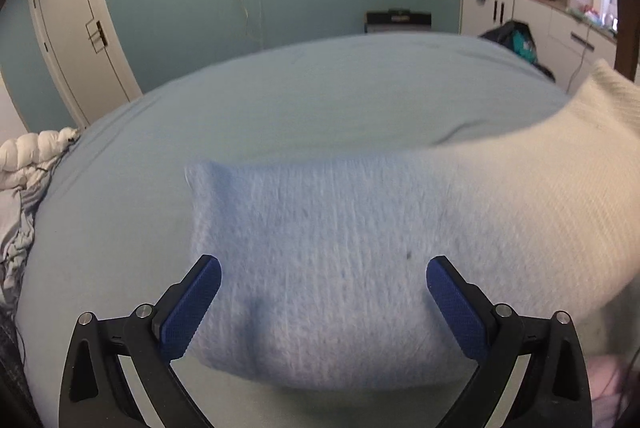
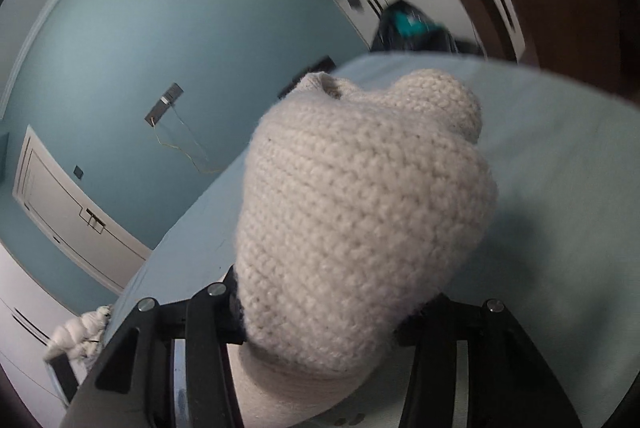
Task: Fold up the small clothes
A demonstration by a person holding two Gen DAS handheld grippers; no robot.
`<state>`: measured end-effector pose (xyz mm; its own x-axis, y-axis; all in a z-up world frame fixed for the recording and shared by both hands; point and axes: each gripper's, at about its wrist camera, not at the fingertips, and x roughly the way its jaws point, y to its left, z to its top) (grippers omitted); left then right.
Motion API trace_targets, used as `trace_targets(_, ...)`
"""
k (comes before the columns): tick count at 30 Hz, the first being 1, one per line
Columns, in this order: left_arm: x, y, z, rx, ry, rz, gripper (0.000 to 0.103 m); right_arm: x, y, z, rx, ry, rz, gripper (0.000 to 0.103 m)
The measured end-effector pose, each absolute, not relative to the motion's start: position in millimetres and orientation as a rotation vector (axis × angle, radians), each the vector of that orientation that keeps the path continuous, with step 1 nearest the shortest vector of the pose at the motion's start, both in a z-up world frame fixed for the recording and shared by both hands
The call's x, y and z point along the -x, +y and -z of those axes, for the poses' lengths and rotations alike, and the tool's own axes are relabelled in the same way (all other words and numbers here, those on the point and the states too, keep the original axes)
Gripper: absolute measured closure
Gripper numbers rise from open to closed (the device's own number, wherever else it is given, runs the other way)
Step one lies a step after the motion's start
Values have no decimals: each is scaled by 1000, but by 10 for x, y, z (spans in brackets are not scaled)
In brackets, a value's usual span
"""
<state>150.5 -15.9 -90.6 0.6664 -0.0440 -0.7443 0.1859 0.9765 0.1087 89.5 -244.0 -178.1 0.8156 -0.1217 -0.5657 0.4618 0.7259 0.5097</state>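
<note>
A fluffy knit sock (image 1: 320, 248), pale blue at the toe and cream toward the cuff, stretches across the light blue bed sheet (image 1: 320, 100) in the left wrist view, its cream end lifted to the right. My left gripper (image 1: 323, 292) is open, its blue pads either side of the blue end, not gripping it. In the right wrist view the cream knit part (image 2: 360, 220) bunches over my right gripper (image 2: 324, 324), whose fingertips are hidden under it; it appears shut on the fabric.
A white puffy quilt (image 1: 32, 156) lies at the bed's left edge. Beyond the bed are a teal wall, a white door (image 1: 76, 40), white cabinets (image 1: 520, 8) and dark bags (image 1: 516, 40) by the far right corner.
</note>
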Motion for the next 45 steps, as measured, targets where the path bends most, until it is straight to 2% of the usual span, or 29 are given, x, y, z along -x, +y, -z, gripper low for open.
trace_targets(5,-1776,-562,899,-164,869,210,0,-1052,-2411,1714,-598,534,369,60)
trace_targets(11,-1972,-1072,1535,-233,974,260,0,-1046,-2095,1617,-415,501,356,60)
trace_targets(13,-1949,-1086,1615,-250,959,252,0,-1120,-1901,1644,-308,501,337,60)
trace_targets(17,-1990,-1028,1458,-270,990,266,0,-1113,-1673,1605,-165,436,317,60)
trace_targets(23,-2384,-762,1102,-215,911,140,0,-1003,-1757,1549,-217,366,315,60)
trace_targets(27,-2790,-846,1211,-134,1012,183,0,-973,-1665,1586,-177,348,310,60)
trace_targets(33,-2922,-1123,1498,-234,1090,222,0,-1105,-1641,1599,-136,385,314,60)
trace_targets(37,-2729,-927,1212,-212,1056,247,0,-1115,-1886,1623,-224,387,327,60)
trace_targets(40,-2328,-811,1077,-305,990,253,0,-1132,-1977,1639,-266,398,336,60)
trace_targets(45,-1845,-906,1321,-454,968,286,0,-1130,-1953,1597,-287,394,338,60)
